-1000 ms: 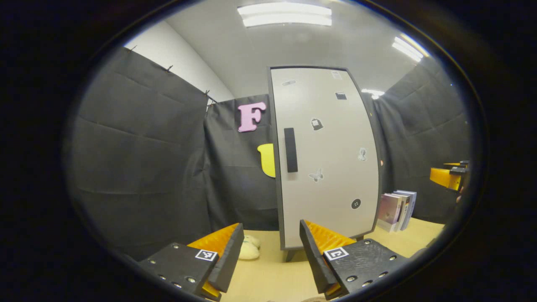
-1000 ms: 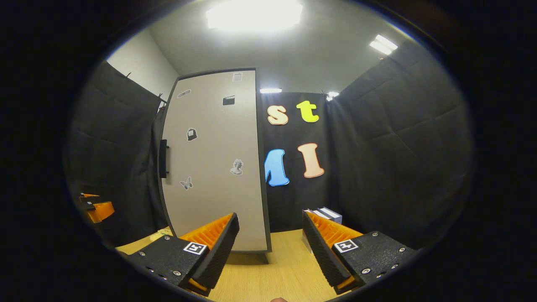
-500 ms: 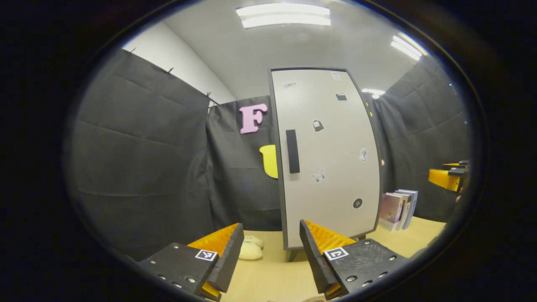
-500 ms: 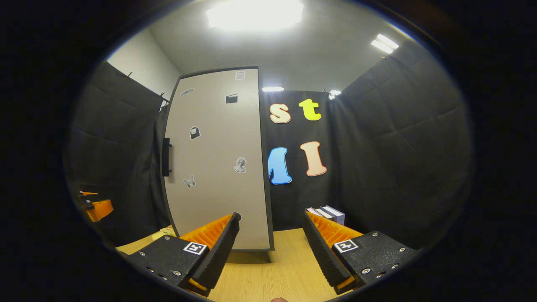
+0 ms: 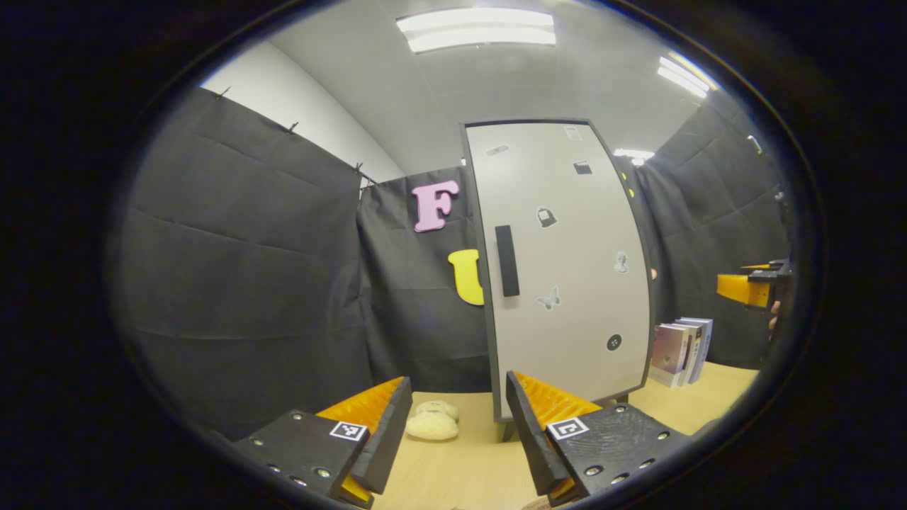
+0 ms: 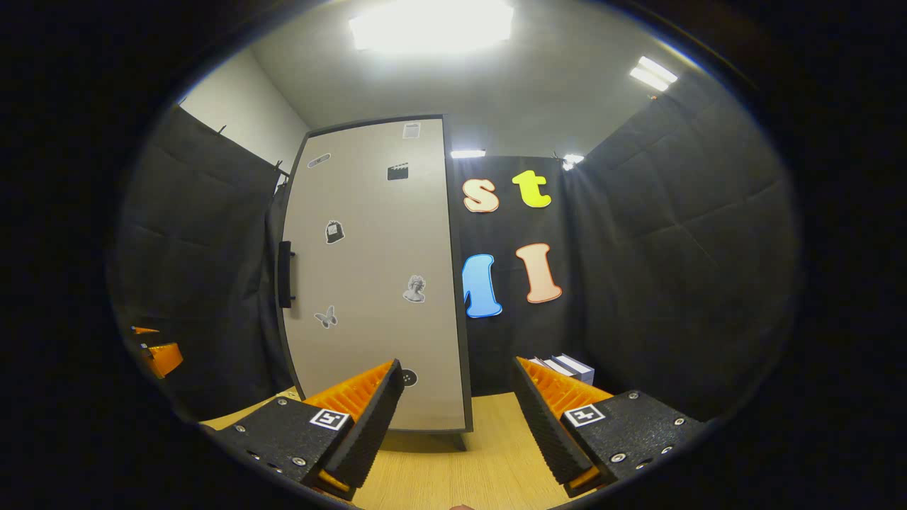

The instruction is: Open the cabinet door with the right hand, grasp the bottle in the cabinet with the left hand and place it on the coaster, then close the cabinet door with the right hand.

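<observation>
The cabinet door (image 6: 372, 276) is closed, so step one is pending: both the right gripper (image 6: 453, 418) and left gripper (image 5: 457, 432) are released, and the right must reach the handle (image 6: 285, 274) at the door's left edge

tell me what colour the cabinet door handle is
Black, a vertical bar handle on the pale grey door; clearest in left gripper view.

A cream plush toy (image 5: 434, 426) lies on the wooden table (image 5: 460, 467); books (image 5: 682, 350) stand upright farther right.
</observation>
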`<state>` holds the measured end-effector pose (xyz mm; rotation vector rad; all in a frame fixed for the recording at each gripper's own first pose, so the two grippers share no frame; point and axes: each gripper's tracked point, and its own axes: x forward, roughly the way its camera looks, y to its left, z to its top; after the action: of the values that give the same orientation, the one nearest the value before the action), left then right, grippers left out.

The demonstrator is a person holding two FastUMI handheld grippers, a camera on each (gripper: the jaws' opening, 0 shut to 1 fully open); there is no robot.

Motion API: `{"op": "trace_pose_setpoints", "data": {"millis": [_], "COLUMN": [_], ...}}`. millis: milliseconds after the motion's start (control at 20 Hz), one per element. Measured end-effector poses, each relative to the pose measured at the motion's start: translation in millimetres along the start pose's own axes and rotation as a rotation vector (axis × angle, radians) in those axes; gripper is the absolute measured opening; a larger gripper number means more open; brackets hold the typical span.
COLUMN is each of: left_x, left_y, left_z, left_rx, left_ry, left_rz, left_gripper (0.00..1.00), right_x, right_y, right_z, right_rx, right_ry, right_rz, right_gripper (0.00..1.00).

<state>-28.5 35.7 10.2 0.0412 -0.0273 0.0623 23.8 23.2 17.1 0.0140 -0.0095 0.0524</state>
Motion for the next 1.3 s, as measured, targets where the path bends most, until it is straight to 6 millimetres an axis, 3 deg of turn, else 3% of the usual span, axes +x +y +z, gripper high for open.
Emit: {"op": "trace_pose_setpoints", "data": {"millis": [50, 150, 500, 600, 650, 1300], "left_x": [-3, -7, -29, -34, -34, -61], "left_y": [7, 19, 59, 70, 75, 143], "left_z": [-1, -3, -7, -10, -11, -16], "left_rx": [0.001, 0.000, 0.010, 0.014, 0.014, 0.033], "left_ry": [0.003, 0.006, 0.012, 0.013, 0.014, 0.023], "left_rz": [0.013, 0.041, 0.114, 0.137, 0.146, 0.260], "left_gripper": [0.80, 0.76, 0.80, 0.76, 0.80, 0.76], "right_x": [2, 10, 38, 45, 48, 93], "right_y": [6, 17, 66, 81, 89, 179], "right_z": [2, 7, 29, 32, 33, 57], "right_rx": [-0.001, -0.003, -0.016, -0.029, -0.030, -0.018], "right_ry": [-0.003, -0.011, -0.057, -0.059, -0.058, -0.082], "right_rz": [0.011, 0.029, 0.101, 0.118, 0.129, 0.200], "right_gripper": [0.94, 0.94, 0.94, 0.94, 0.94, 0.94]}}
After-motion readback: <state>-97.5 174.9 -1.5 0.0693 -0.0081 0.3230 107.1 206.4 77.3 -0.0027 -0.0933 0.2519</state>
